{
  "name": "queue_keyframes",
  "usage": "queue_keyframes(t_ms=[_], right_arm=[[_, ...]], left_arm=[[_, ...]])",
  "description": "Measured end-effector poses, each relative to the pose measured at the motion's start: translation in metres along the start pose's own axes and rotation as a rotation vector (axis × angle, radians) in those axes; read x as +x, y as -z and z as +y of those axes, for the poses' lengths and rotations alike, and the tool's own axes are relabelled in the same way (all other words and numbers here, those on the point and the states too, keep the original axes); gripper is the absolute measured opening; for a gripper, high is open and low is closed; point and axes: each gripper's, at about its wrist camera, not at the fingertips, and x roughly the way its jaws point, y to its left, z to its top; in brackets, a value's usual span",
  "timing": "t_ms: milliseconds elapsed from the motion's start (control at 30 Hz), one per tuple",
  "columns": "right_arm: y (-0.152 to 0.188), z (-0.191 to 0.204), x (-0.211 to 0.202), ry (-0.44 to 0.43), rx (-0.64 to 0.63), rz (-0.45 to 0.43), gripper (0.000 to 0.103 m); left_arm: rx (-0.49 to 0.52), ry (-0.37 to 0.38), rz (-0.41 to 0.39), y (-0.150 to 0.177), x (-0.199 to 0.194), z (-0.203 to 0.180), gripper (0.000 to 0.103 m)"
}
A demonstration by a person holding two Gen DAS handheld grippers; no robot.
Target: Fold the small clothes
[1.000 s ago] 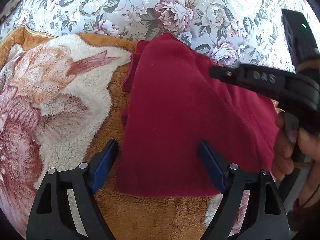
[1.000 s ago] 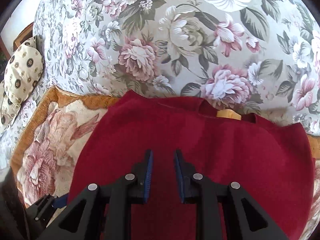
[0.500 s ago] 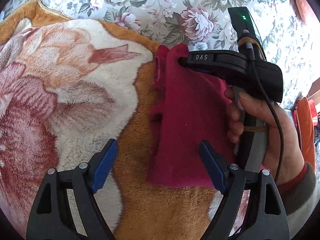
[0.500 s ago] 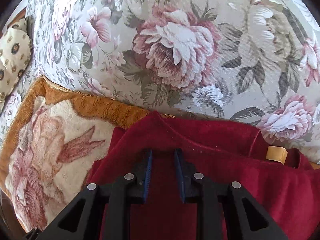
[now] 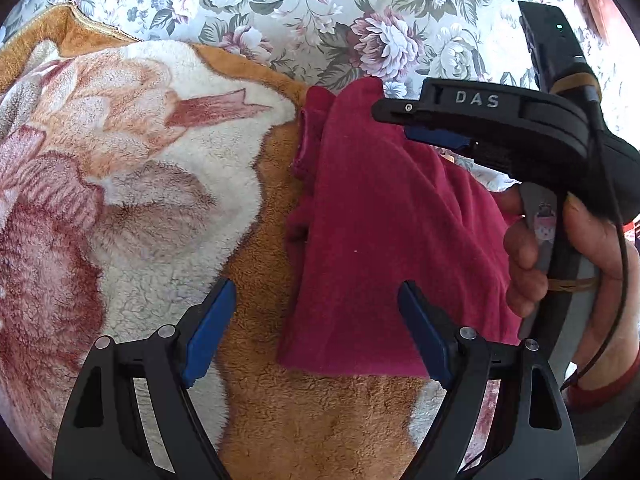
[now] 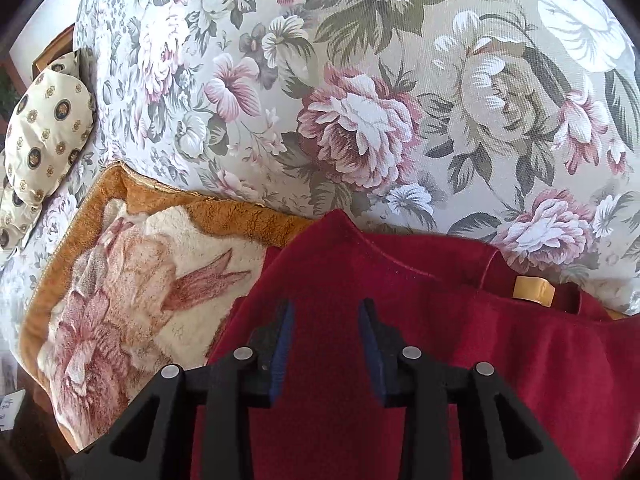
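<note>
A dark red fleece garment (image 5: 384, 240) lies folded on the plush blanket (image 5: 140, 184); it also shows in the right wrist view (image 6: 500, 360), with a tan label (image 6: 534, 289) at its neck. My left gripper (image 5: 316, 332) is open and empty, its jaws wide apart just above the garment's near left edge. My right gripper (image 6: 326, 340) is open, its jaws a short way apart over the garment's upper part, with nothing between them. It shows from the side in the left wrist view (image 5: 480, 120), over the garment's far right part.
A floral bedspread (image 6: 360, 100) lies beyond the blanket (image 6: 120, 280). A cream patterned pillow (image 6: 44, 140) sits at the far left. The blanket's orange border (image 5: 320, 420) runs under my left gripper.
My right gripper's jaws have opened wider and drawn back a little from the garment's top edge. The left wrist view has shifted slightly; the garment lies much as before.
</note>
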Motion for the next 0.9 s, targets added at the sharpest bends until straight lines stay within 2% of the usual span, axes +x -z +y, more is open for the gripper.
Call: queue_keyframes(t_ms=[167, 267, 367, 533, 667, 700, 767, 900], right_arm=[[0.0, 0.005, -0.01, 0.001, -0.023, 0.0, 0.043], [-0.004, 0.005, -0.012, -0.008, -0.012, 0.008, 0.044], [-0.009, 0.011, 0.001, -0.022, 0.013, 0.033, 0.046], [-0.017, 0.022, 0.028, -0.006, 0.0, 0.101, 0.046], [-0.024, 0.031, 0.047, 0.024, -0.029, 0.152, 0.047], [-0.025, 0.034, 0.052, 0.033, -0.039, 0.163, 0.049], [-0.029, 0.038, 0.061, 0.046, -0.049, 0.19, 0.053], [-0.034, 0.047, 0.078, 0.075, -0.082, 0.244, 0.065]], left_arm=[[-0.007, 0.007, 0.003, -0.001, 0.003, -0.002, 0.083], [-0.037, 0.046, 0.003, 0.0, 0.004, 0.001, 0.083], [-0.103, 0.107, 0.001, 0.002, 0.005, 0.008, 0.084], [-0.134, 0.141, -0.019, 0.002, 0.007, 0.011, 0.088], [-0.117, 0.144, -0.031, 0.002, 0.01, 0.008, 0.089], [-0.111, 0.145, -0.035, 0.002, 0.011, 0.007, 0.09], [-0.111, 0.17, -0.045, 0.002, 0.012, 0.007, 0.098], [-0.108, 0.186, -0.059, 0.002, 0.015, 0.005, 0.101]])
